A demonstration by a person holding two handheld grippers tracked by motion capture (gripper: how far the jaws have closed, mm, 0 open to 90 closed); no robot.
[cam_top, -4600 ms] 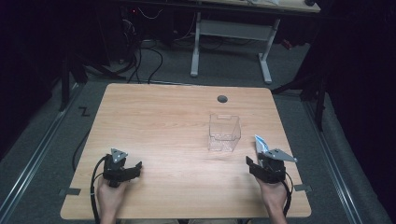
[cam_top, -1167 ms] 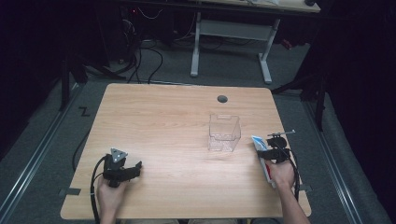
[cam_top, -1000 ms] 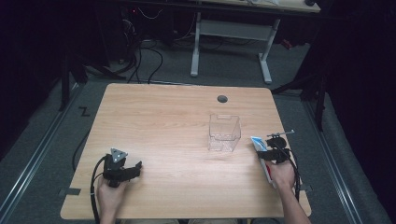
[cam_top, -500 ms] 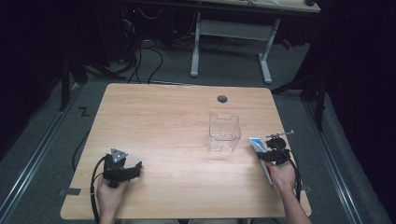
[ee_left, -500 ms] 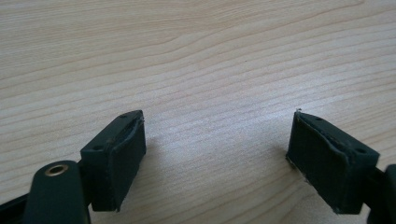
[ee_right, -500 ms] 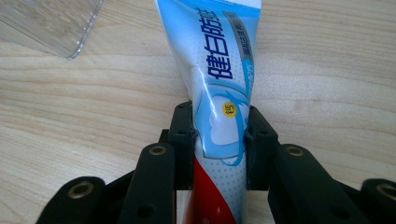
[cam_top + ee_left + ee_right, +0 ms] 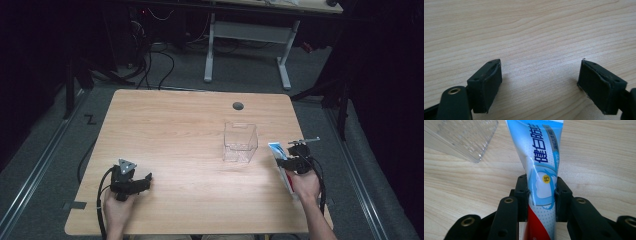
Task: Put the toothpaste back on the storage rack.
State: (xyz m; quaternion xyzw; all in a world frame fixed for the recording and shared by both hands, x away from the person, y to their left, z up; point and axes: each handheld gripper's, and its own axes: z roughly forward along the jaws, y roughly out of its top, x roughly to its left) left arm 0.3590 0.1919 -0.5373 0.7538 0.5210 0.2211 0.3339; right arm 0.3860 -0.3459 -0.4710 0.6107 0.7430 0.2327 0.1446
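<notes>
Seen from the high view, a person sits at the near edge of a light wooden table in a dim room, a black two-jaw gripper in each hand. The left gripper rests on the near left part of the tabletop, its jaws pointing right across bare wood. The right gripper sits at the near right, clamped across a blue, white and red toothpaste tube, whose blue end points toward the far side. A clear square plastic box stands just left of the tube's far end, right of the table's centre, close to the tube but apart from it. A small round grommet hole marks the far side of the tabletop, and a white metal desk frame stands on the grey floor beyond.

In the left gripper view, the left gripper has its two black padded jaws spread wide, with bare wood grain between them.

In the right gripper view, the right gripper has both jaws pressed against the sides of the toothpaste tube, squeezing it where the blue printing meets the red part. The tube runs away from the camera over the table, with a corner of the clear plastic box at upper left.
</notes>
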